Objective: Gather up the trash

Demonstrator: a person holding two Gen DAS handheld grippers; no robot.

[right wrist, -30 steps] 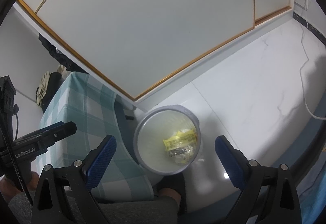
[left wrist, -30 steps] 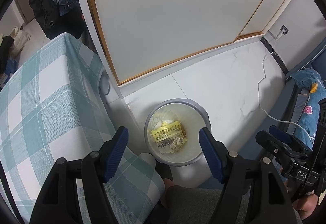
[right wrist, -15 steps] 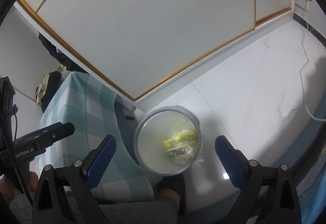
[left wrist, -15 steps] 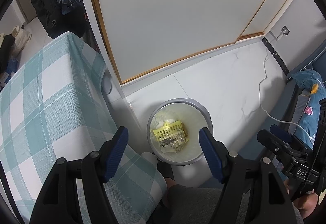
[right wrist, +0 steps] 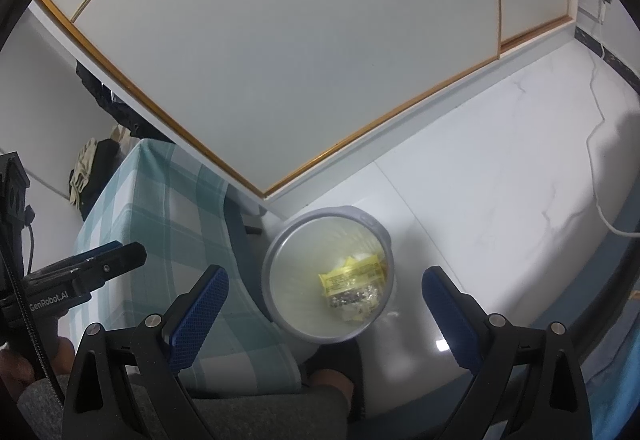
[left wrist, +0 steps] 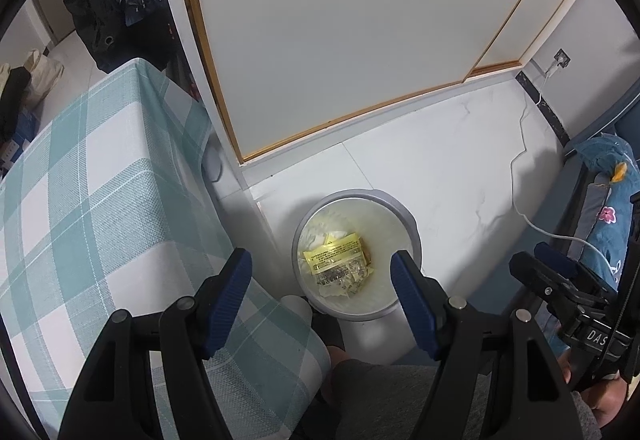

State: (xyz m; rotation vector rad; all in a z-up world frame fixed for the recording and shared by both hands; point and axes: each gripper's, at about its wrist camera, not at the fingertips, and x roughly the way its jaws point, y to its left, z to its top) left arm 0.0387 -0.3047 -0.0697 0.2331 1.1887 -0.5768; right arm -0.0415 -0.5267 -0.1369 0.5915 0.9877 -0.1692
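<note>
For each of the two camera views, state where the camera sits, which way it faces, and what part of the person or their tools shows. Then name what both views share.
Left wrist: sits on the left gripper, facing steeply down at the trash bin on the floor; the open, empty right gripper and a grey-clad leg show.
Right wrist: sits on the right gripper, facing down at the bin from its other side; the left gripper shows.
Shared: the bin, its yellow wrapper, the checked cloth.

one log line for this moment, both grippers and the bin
left gripper: open, empty | right gripper: open, empty | bin: on floor beside checked cloth, yellow wrapper inside | both grippers above bin
</note>
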